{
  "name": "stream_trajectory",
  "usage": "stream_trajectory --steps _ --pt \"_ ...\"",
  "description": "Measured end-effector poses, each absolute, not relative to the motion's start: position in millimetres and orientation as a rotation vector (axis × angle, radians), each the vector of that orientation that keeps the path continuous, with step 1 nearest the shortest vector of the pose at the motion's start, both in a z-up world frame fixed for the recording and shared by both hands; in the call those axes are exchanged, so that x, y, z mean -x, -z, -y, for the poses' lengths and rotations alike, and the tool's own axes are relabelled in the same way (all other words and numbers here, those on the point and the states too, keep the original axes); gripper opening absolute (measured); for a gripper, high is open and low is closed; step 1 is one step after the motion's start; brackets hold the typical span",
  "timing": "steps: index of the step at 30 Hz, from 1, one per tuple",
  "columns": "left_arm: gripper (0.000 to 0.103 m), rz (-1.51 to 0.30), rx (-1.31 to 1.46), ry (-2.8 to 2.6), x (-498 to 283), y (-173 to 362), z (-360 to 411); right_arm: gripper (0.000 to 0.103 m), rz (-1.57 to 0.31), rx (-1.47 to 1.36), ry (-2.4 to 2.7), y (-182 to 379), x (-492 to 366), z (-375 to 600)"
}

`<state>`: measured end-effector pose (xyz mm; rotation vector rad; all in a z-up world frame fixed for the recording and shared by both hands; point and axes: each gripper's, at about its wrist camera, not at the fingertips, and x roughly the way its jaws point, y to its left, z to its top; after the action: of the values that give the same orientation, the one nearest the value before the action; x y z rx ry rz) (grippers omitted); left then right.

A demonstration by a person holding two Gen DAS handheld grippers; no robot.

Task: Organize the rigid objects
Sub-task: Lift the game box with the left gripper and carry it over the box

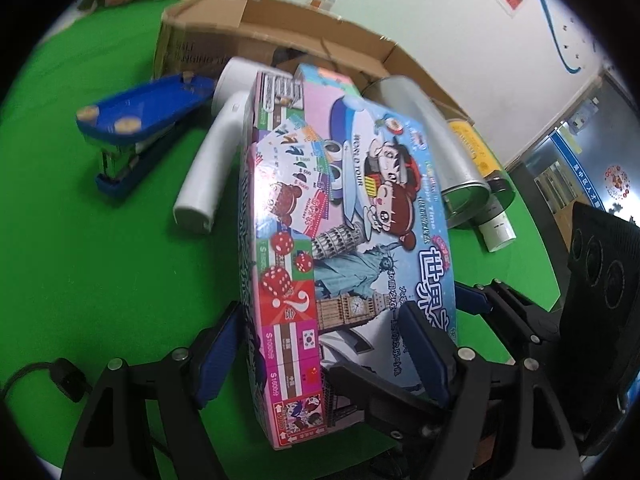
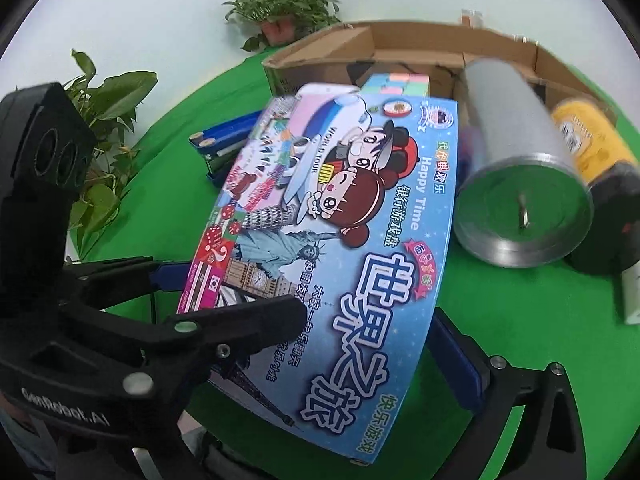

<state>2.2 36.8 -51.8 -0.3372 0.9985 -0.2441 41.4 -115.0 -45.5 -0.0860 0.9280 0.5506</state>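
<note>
Both the left tongs (image 1: 320,354) and right tongs (image 2: 384,344) clamp the game box (image 1: 344,216) at mid-frame; uneven pulls could twist it loose onto the worktop (image 1: 100,248).

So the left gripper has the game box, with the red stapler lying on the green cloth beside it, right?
Not quite: the stapler is blue, not red, as the left wrist view shows. The left gripper does have the game box, and the stapler lies on the green cloth beside it.

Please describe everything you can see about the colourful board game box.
The board game box is flat, glossy printed cardboard: blue lid with cartoon children, an airplane, landmarks, dice and Chinese title. It is lifted and tilted above the green table. The left tongs clamp its near end; the right tongs straddle it too.
</note>
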Motion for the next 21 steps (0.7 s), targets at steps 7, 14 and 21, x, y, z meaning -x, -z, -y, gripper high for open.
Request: stream_trajectory --steps 7,14,21 --pt "0.078 -0.784 0.173 0.205 8 8 -22 0.095 -0.748 0.164 -0.507 10 -30 108" --pt "0.078 -0.649 0.142 0.22 -6 -27 -21 0.094 -0.611 0.154 -0.475 -30 -37 114" --pt "0.078 -0.59 0.137 0.242 -47 -58 -24 0.093 -0.53 0.172 -0.456 -68 -67 109"
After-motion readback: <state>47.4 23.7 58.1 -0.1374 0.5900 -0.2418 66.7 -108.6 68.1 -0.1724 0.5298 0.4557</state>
